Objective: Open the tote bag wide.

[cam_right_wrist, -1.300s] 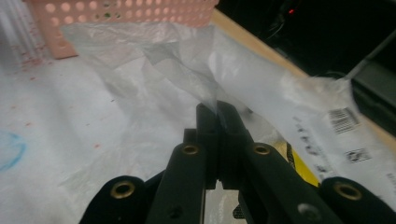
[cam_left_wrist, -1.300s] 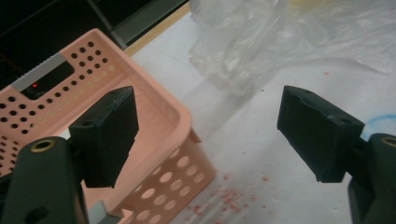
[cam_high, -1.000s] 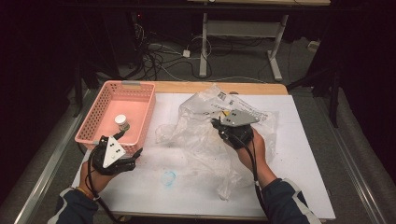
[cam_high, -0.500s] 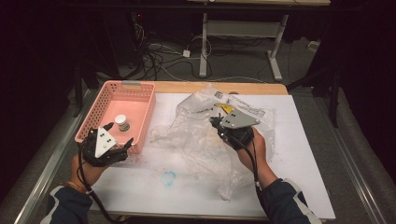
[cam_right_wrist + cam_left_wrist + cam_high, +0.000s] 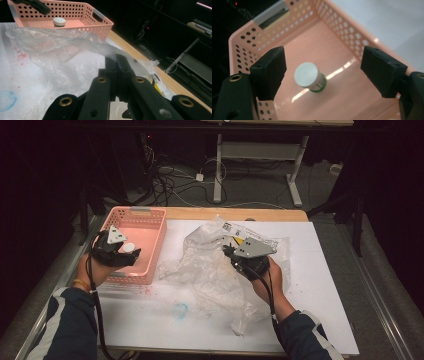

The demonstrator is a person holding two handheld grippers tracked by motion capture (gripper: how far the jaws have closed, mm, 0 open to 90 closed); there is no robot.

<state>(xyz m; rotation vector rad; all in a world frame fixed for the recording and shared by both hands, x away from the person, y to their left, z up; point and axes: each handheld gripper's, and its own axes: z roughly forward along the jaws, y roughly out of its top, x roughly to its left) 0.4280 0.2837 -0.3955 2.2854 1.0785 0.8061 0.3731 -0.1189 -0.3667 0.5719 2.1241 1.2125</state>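
Note:
A small bottle with a white cap (image 5: 310,77) and a green band stands on the floor of the pink perforated basket (image 5: 337,27). My left gripper (image 5: 324,66) hovers over it, open, one jaw on each side of the bottle and not touching it. In the high view the left gripper (image 5: 130,254) is above the basket's (image 5: 150,215) near half, by the bottle (image 5: 129,247). My right gripper (image 5: 116,60) is shut on a fold of the clear plastic bag (image 5: 57,42), lifting it off the white sheet. In the high view it (image 5: 229,252) sits mid-table on the crumpled bag (image 5: 215,280).
A white sheet (image 5: 320,285) covers the wooden table, with a blue ring mark (image 5: 181,309) near the front and red specks by the basket. The bag carries a printed label (image 5: 235,229) with yellow. Dark floor, cables and a desk frame lie beyond the far edge.
My left gripper has moved from the table's front left, forward and up over the basket, with its jaws now around the bottle. The right gripper has kept its hold on the bag.

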